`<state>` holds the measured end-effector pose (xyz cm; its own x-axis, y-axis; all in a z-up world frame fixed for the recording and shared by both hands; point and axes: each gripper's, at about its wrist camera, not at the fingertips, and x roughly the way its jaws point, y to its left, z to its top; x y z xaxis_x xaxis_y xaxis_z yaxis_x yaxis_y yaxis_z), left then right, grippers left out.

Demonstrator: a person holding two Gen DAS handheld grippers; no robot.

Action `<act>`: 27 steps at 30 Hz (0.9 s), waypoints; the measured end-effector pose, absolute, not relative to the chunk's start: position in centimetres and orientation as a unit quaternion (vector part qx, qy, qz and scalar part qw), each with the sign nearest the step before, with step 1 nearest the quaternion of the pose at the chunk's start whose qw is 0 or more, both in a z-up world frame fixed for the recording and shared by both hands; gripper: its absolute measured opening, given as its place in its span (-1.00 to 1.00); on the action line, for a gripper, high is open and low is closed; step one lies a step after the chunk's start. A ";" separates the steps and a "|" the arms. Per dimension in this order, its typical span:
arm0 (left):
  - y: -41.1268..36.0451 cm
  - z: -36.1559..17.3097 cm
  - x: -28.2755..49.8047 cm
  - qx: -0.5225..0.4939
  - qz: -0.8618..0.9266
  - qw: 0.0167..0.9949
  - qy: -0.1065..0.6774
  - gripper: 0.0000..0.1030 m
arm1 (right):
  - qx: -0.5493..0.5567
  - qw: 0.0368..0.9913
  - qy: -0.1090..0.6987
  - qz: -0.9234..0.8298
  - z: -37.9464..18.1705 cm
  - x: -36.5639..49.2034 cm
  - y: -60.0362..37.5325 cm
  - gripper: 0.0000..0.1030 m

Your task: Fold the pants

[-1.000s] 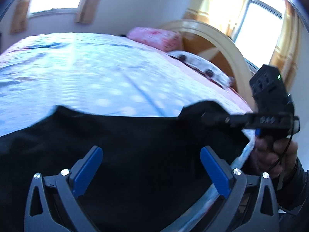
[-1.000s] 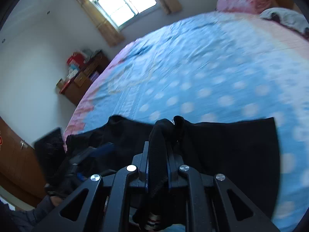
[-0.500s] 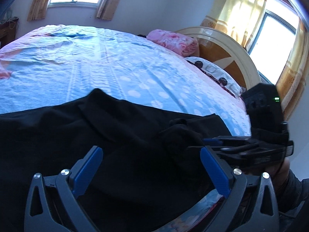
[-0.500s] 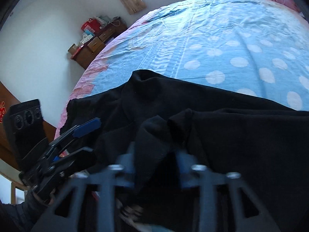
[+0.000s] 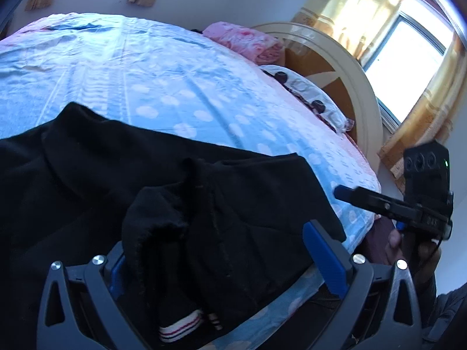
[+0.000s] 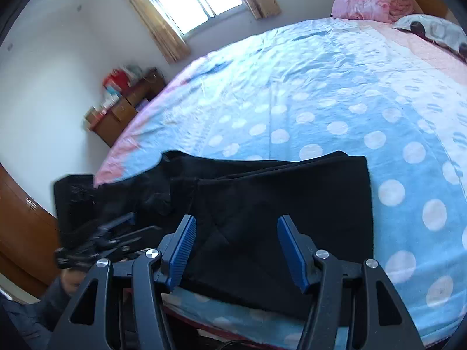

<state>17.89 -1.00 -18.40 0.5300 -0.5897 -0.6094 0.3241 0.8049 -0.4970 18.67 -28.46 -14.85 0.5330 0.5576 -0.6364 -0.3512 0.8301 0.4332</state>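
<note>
Black pants (image 5: 122, 180) lie on the blue polka-dot bed (image 5: 163, 81) near its front edge. A bunched fold with a white striped label (image 5: 181, 325) rises between the open jaws of my left gripper (image 5: 221, 250). In the right wrist view the pants (image 6: 292, 201) lie flat, folded in layers. My right gripper (image 6: 236, 248) is open and empty just above the pants' near edge. The right gripper also shows in the left wrist view (image 5: 379, 201), off the bed's right side. The left gripper (image 6: 99, 239) shows blurred at the left of the right wrist view.
A pink pillow (image 5: 245, 40) and a white patterned pillow (image 5: 309, 93) lie by the curved headboard (image 5: 344, 67). A wooden cabinet (image 6: 122, 110) with clutter stands beyond the bed's far left corner. Curtained windows are on both walls.
My right gripper has let go of the pants, opened and drawn back to the right. The released fold now lies bunched between my left gripper's open jaws.
</note>
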 end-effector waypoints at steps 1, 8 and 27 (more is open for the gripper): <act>-0.9 -18.6 18.0 -0.169 -0.259 0.857 0.412 1.00 | 0.126 0.868 0.403 0.260 -15.1 18.6 -28.7 0.19; -2.7 -19.7 19.3 -0.122 -0.211 0.864 0.440 0.21 | 0.163 0.869 0.410 0.224 -17.3 19.4 -30.4 0.19; 3.9 -20.2 19.0 -0.130 -0.156 0.876 0.437 -0.77 | 0.150 0.873 0.415 0.208 -19.1 19.9 -30.3 0.22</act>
